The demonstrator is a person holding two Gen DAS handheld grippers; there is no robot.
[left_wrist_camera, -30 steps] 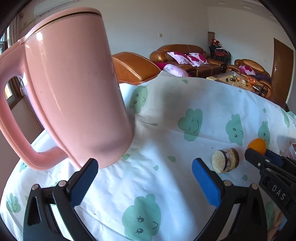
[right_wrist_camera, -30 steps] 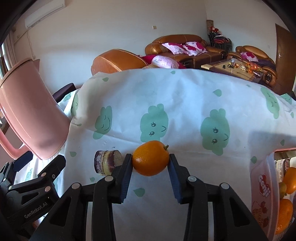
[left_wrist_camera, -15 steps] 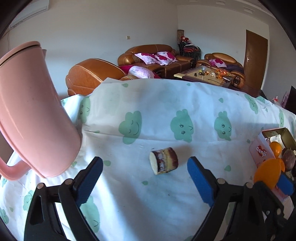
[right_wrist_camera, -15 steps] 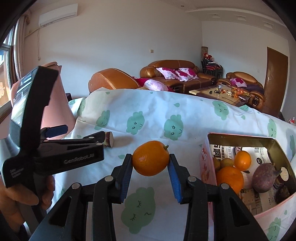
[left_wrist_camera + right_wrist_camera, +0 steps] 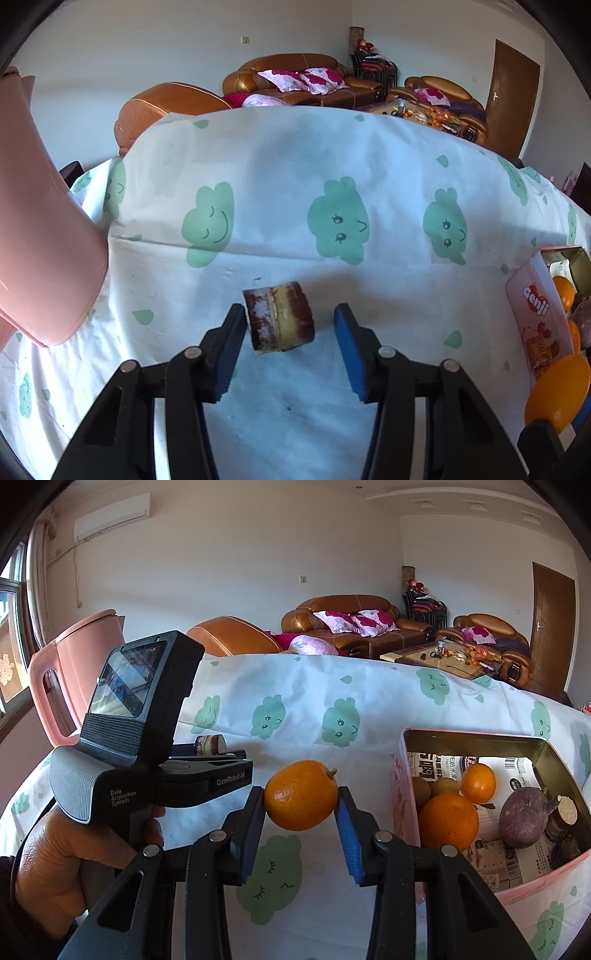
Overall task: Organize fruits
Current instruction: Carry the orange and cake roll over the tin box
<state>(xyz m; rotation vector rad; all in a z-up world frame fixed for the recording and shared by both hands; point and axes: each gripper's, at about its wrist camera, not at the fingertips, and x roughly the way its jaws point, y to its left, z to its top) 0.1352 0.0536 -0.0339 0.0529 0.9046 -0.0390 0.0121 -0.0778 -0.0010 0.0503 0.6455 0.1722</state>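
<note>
Left claw (image 5: pixel 289 326): jaws closing round the cake slice (image 5: pixel 279 318), right pad not touching
Right claw (image 5: pixel 301 801): clamped on an orange (image 5: pixel 300 795); tin (image 5: pixel 402 786) just beside
Surface: white cloth (image 5: pixel 332 166), green clouds
Room: brown sofas (image 5: pixel 354 618); door (image 5: pixel 552 627)

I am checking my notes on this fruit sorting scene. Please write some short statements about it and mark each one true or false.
1. The right gripper holds an orange between its pads. True.
2. The pink box is empty. False: it holds oranges, brownish fruits and a purple round fruit on printed paper.
3. The cake slice lies on the cloud-print cloth between the fingers of the left gripper, whose jaws are closing. True.
4. The pink jug stands inside the box. False: it stands on the table, far from the box, at the left.
5. The held orange is already over the box. False: it is beside the box, over the cloth.
</note>
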